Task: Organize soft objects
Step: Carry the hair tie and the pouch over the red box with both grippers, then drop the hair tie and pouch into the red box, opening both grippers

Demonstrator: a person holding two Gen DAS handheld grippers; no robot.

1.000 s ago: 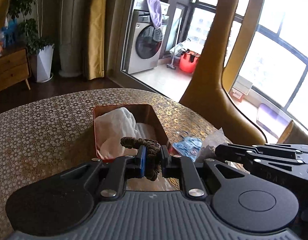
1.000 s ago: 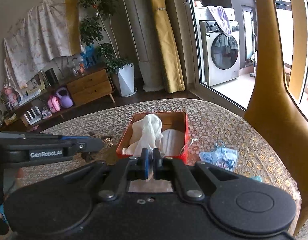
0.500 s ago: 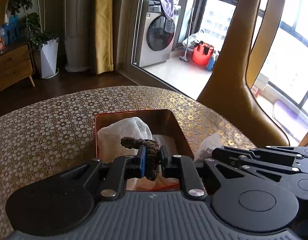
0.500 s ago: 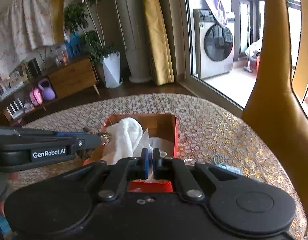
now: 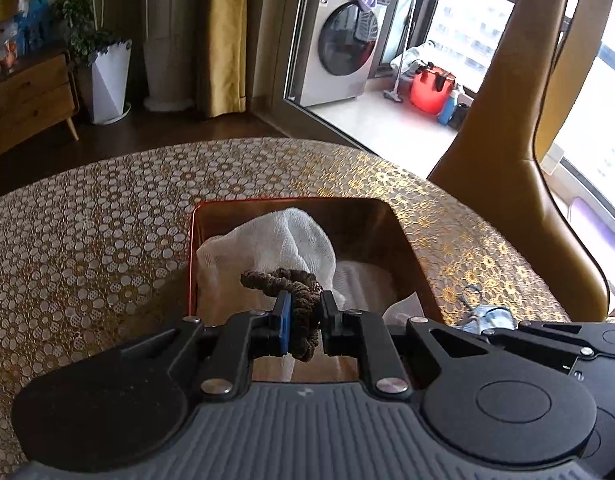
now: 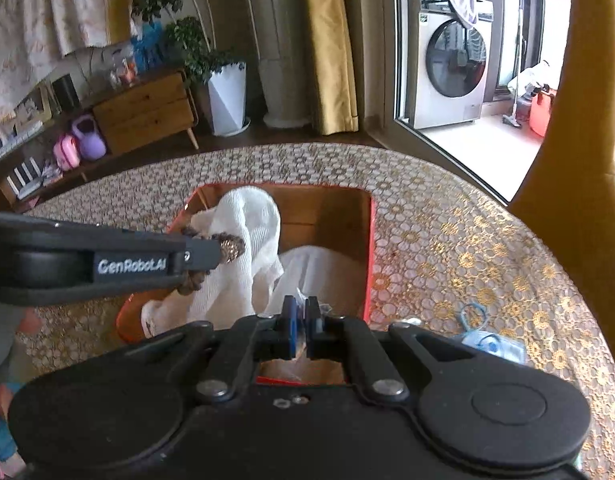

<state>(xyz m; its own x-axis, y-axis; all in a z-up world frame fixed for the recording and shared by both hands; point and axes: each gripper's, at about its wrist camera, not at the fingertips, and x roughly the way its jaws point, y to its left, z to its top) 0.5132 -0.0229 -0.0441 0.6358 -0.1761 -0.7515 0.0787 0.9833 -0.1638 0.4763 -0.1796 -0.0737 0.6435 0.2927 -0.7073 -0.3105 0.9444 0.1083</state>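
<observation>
Left gripper [image 5: 303, 320] hangs over the red box [image 5: 403, 240], pinching a brown scrunchie [image 5: 297, 292] above the white sock [image 5: 275, 240]. Right gripper [image 6: 301, 322], alongside, is clamped on thin white tissue [image 6: 303, 296].

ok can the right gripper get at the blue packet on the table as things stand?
Probably not yet. The right gripper is shut on a thin clear wrapper over the red box. The blue packet lies uncovered on the tablecloth beside it, so the path looks free once it lets go.
</observation>
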